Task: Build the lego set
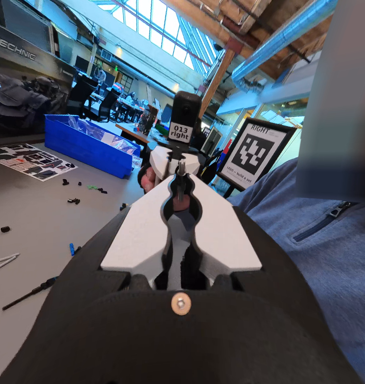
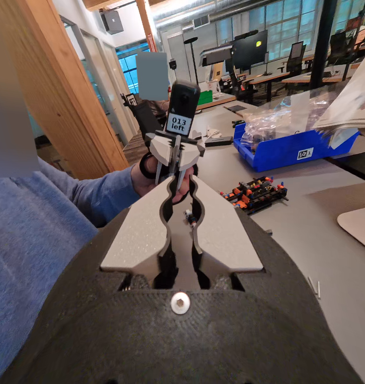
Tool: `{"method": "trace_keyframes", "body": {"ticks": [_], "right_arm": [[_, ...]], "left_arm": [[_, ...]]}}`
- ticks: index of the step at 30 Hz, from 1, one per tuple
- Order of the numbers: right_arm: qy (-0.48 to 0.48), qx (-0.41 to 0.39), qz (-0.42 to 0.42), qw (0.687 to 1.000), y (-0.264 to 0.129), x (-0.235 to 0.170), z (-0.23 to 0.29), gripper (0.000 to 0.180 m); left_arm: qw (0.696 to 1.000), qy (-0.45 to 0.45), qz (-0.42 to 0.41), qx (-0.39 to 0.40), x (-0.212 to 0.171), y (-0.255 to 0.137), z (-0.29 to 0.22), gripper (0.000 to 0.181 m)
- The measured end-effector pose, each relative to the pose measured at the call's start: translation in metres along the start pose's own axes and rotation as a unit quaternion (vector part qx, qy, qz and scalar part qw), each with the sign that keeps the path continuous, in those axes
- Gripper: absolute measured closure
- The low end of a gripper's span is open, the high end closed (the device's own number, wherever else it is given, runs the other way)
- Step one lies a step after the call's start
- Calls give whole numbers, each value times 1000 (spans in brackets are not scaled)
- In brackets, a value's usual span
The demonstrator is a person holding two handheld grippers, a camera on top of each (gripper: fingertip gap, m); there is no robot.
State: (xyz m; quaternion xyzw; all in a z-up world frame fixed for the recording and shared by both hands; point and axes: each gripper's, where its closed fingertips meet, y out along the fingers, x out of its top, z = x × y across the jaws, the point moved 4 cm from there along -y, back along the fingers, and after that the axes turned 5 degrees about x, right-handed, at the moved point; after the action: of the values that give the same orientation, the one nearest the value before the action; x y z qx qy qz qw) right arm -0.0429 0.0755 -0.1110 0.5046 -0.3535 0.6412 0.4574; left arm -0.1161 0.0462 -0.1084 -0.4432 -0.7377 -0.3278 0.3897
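Note:
My left gripper [image 1: 180,176] is shut on a thin grey axle [image 1: 181,187] that stands upright between its tips, raised above the grey table [image 1: 42,218]. It also shows in the right wrist view [image 2: 177,153], with the axle [image 2: 176,149] in it. My right gripper [image 2: 182,178] faces it tip to tip, its jaws a narrow gap apart. I cannot tell whether it holds anything. A black and orange part-built model [image 2: 254,194] lies on the table to the right. A small piece [image 2: 190,219] shows through the right gripper's gap.
A blue bin [image 1: 84,145] with plastic bags stands at the back, with a sticker sheet [image 1: 30,161] beside it. Small black pieces [image 1: 73,201], grey axles [image 1: 6,260], a long black axle [image 1: 30,293] and a blue pin [image 1: 71,248] lie loose. A framed sign [image 1: 254,153] stands at the right. Left and right tips are no more than a few centimetres apart.

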Motion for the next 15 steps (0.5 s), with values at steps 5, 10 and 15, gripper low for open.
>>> {"method": "trace_keyframes", "body": {"ticks": [5, 10, 15], "right_arm": [[-3, -31, 1, 1000, 9, 8, -10, 166], [-1, -8, -5, 1000, 19, 14, -7, 166], [3, -11, -9, 1000, 18, 15, -10, 176]], "left_arm": [[999, -13, -45, 4, 8, -8, 8, 175], [998, -19, -61, 21, 9, -10, 15, 175], [998, -20, -61, 10, 8, -8, 14, 176]]}}
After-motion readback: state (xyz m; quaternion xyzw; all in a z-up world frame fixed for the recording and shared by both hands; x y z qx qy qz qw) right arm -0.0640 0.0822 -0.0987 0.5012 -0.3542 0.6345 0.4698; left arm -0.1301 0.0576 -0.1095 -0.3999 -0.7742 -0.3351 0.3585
